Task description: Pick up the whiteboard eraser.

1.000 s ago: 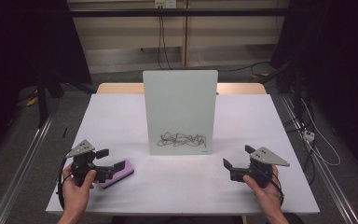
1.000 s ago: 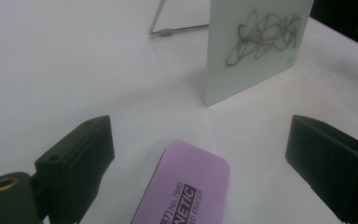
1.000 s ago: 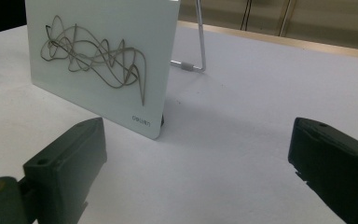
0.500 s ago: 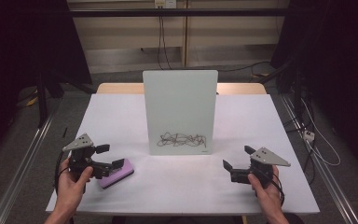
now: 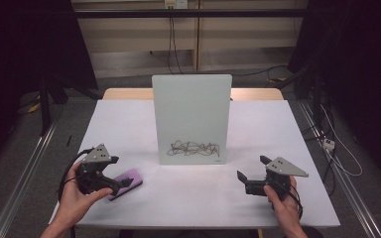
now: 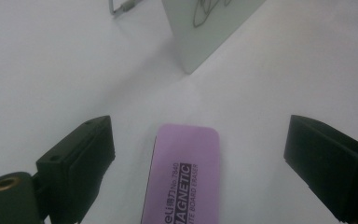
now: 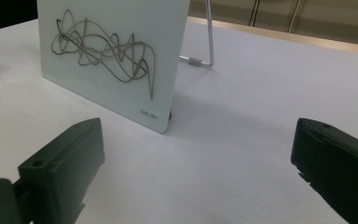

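Dim room, white table under a bright lamp. Near the left front edge, flat on the table: a purple board eraser, between the spread jaws of the left gripper, untouched by either jaw. Further out, upright on a wire stand: a small whiteboard with a dark scribble low on its face. At the far right, apart from everything, the right gripper, jaws wide, nothing between them.

Possible trouble: closing off-centre could turn or push the eraser away; pressing hard later could tip the light board backwards.

Readable on the eraser: "MAGNETIC BOARD ERASER", "No.7840". On the board corner: "deven", probably, not sure.
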`<state>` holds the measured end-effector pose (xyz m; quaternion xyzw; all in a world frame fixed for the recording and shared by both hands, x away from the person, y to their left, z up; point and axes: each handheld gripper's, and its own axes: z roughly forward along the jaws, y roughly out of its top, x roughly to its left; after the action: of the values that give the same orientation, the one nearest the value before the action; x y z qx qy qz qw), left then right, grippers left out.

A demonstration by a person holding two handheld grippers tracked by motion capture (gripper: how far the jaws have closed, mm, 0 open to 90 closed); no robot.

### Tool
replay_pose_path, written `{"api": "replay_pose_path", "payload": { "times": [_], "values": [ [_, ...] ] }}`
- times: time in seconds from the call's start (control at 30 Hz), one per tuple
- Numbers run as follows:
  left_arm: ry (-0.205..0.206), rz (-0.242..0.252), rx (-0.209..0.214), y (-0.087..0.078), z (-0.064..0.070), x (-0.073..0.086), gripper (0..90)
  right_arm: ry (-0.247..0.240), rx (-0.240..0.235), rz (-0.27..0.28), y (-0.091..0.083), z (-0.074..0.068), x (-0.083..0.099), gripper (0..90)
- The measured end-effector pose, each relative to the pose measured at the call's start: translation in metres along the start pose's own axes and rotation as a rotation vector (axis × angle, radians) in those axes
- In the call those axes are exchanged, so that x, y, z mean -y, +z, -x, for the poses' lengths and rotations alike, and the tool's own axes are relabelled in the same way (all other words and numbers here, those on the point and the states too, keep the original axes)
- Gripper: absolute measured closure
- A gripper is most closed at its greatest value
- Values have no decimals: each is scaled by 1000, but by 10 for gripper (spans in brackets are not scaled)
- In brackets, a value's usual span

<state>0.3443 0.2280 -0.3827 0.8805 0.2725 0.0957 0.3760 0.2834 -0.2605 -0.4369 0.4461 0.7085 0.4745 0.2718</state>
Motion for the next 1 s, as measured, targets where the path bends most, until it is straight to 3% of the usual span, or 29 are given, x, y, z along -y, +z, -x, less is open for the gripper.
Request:
{"api": "replay_pose_path", "payload": {
  "times": [0.03,0.1,0.17,0.27,0.4,0.47,0.6,0.83,1.0],
  "values": [
    [0,0,0,0,0,0,87,0,0,0,0,0,0,24],
    [12,-54,-22,3,1,-1,89,0,-1,-1,1,0,0,24],
    [31,-88,2,6,-1,-1,98,-4,-3,-2,1,0,0,25],
    [42,-127,4,7,-1,1,103,-6,-3,-4,1,0,0,24],
    [42,-147,4,7,-2,6,118,-3,-2,-4,1,0,0,24],
    [72,-159,-3,10,-1,10,144,-6,-2,-5,1,-1,0,25],
    [68,-193,2,14,-4,14,140,-9,-2,-6,1,-1,0,24],
    [61,-242,53,19,-7,14,170,-9,-4,-13,2,-1,0,25],
    [58,-270,48,24,-13,14,245,2,-12,-16,2,0,1,26]
  ]
}}
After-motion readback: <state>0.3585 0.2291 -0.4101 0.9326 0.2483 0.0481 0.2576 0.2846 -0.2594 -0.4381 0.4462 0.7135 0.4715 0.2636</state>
